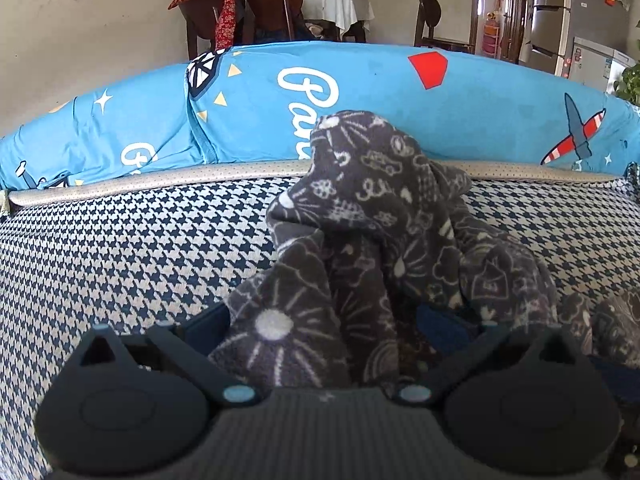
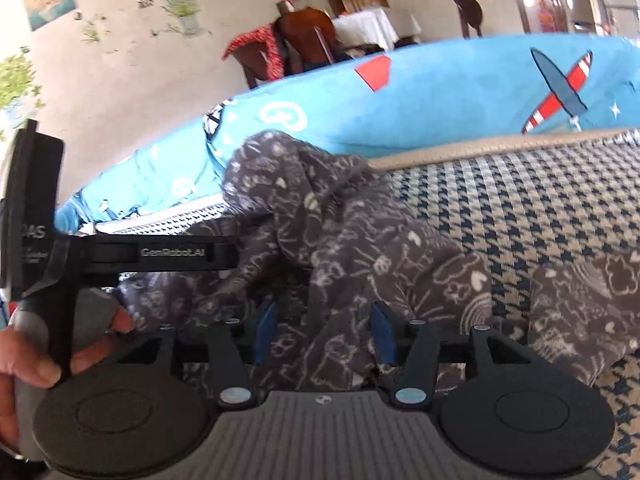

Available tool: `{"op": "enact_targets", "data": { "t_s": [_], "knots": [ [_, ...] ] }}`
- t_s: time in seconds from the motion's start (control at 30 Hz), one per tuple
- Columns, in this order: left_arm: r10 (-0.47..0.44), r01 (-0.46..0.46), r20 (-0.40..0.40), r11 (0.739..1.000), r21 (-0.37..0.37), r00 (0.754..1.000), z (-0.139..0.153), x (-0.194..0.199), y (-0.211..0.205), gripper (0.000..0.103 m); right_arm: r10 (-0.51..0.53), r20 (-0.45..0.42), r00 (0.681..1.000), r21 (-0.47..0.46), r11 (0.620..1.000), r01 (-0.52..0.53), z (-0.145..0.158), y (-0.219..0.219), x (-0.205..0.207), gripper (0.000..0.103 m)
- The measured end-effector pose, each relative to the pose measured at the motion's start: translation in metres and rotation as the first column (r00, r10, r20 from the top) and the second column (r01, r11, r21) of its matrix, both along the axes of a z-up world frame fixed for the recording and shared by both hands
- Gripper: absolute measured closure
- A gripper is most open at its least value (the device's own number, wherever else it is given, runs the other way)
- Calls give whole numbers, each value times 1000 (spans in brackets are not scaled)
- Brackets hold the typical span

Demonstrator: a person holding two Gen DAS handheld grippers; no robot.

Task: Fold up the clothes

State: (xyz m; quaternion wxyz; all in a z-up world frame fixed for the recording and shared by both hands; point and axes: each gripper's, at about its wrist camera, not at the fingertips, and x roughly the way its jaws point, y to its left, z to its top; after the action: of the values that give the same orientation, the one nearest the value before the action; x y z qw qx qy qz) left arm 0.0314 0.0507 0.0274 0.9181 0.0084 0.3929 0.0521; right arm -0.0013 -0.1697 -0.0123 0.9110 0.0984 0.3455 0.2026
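Folding this well called, by my judgement, for both tongs to keep their pinch on the cloth and move level with each other, so the edge stayed taut and did not bunch. Nearest in the left view, the left tongs [image 1: 320, 316] were parted about a bunched fold of the dark patterned garment [image 1: 372, 216], which filled the gap. The right tongs [image 2: 324, 332], partly open, likewise had cloth between the blue pads [image 2: 266, 330]. At nine o'clock a hand [image 2: 28, 368] gripped the other tool's handle, pointing forward. Beyond, the garment heaped on the houndstooth bed [image 1: 120, 248], a blue quilt [image 1: 380, 92] at twelve o'clock.
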Motion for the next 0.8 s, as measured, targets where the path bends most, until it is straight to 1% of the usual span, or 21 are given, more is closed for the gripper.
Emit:
{"op": "enact_targets", "data": {
  "t_s": [0.17,0.3,0.37,0.4,0.5,0.53,0.6,0.63,0.73,0.8],
  "knots": [
    [40,-37,-45,998,59,998,-12,7,5,0,-21,-67,998,-80,997,16,-26,15,14,50],
    [108,-96,-80,986,137,991,-20,12,14,0,-50,-61,997,-94,995,44,-37,19,19,51],
    [147,-133,-88,980,150,985,-21,14,23,0,-73,-44,996,-117,991,67,-37,18,21,70],
    [167,-151,-89,976,155,982,-21,15,28,0,-85,-41,996,-133,988,79,-37,18,22,83],
    [213,-197,-90,967,161,973,-20,15,39,0,-118,-15,993,-118,986,115,-32,12,24,86],
    [225,-209,-89,965,160,970,-19,15,41,0,-130,13,991,-128,983,131,-28,11,23,88],
    [247,-232,-83,959,164,965,-18,14,45,0,-174,97,980,-158,969,188,-16,6,22,89],
    [257,-241,-73,955,172,964,-16,13,46,0,-199,122,972,-149,965,216,-9,0,24,90],
    [275,-262,-45,946,193,960,-12,11,44,0,-276,124,953,-95,953,288,1,-20,31,91],
    [293,-282,-27,938,199,956,-8,10,44,0,-308,144,940,-102,941,324,5,-26,34,92]
  ]
}}
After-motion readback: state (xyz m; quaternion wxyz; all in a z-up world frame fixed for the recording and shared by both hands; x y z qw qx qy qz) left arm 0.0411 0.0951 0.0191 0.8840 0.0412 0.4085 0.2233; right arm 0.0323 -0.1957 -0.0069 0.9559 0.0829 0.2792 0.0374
